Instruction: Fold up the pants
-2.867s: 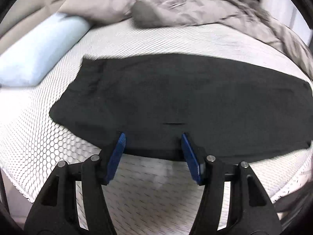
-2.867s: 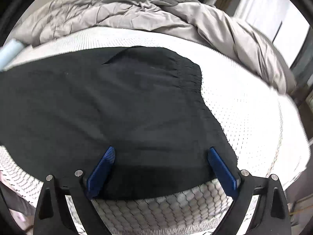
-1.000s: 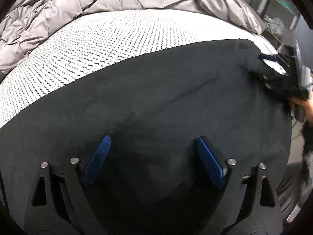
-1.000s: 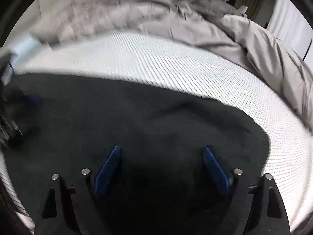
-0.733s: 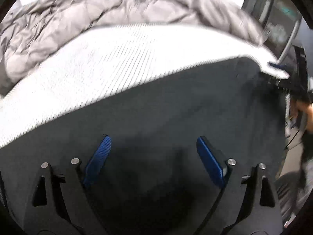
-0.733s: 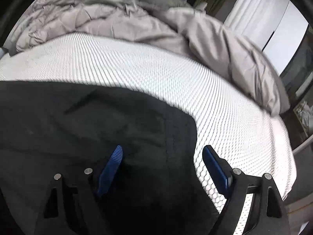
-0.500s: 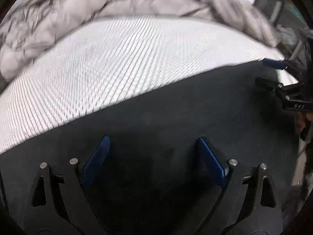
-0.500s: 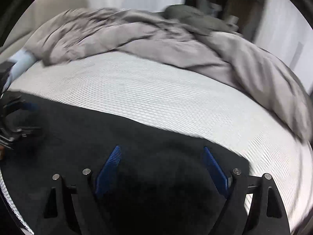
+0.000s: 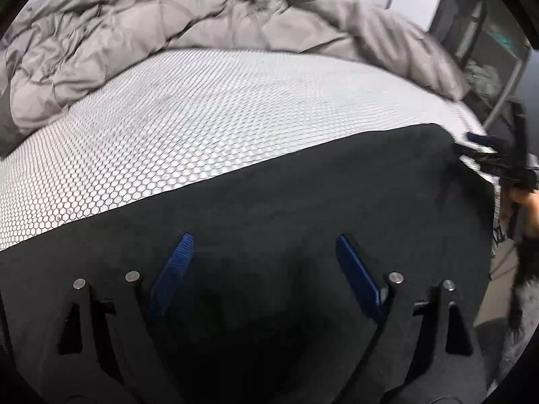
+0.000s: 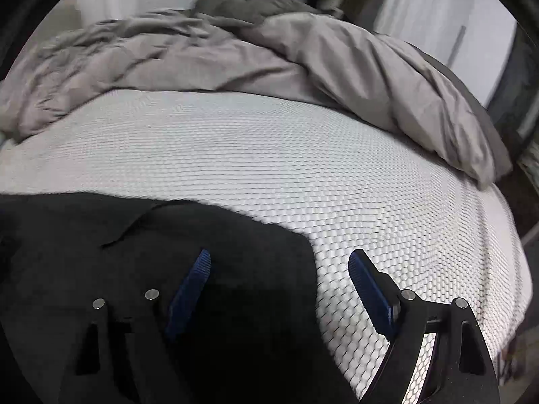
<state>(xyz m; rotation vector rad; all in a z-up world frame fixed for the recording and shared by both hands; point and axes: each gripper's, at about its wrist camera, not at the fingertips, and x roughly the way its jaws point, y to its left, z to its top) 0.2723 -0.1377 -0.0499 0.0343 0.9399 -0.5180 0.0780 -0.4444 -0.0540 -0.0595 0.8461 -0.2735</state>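
Black pants [image 9: 303, 195] lie spread flat on the white honeycomb-patterned mattress [image 9: 202, 118]. My left gripper [image 9: 262, 239] hovers over their middle; its jaws stand wide and are closing slightly, with the cloth below them and nothing pinched. My right gripper [image 10: 279, 254] is open above the right end of the pants [image 10: 84, 235]. Its left pad is over the black cloth and its right pad over the bare mattress [image 10: 337, 168]. The right gripper's fingers [image 9: 480, 139] and a hand [image 9: 529, 202] show blurred at the far right of the left wrist view.
A crumpled grey duvet [image 9: 118, 33] is heaped along the far side of the bed and reaches round its right end [image 10: 404, 84]. Dark furniture [image 9: 488, 43] stands past the right end, where the mattress edge drops off.
The right wrist view has swung from the middle of the pants to their right end. The left wrist view has lifted a little and shows more mattress. Both grippers stayed open.
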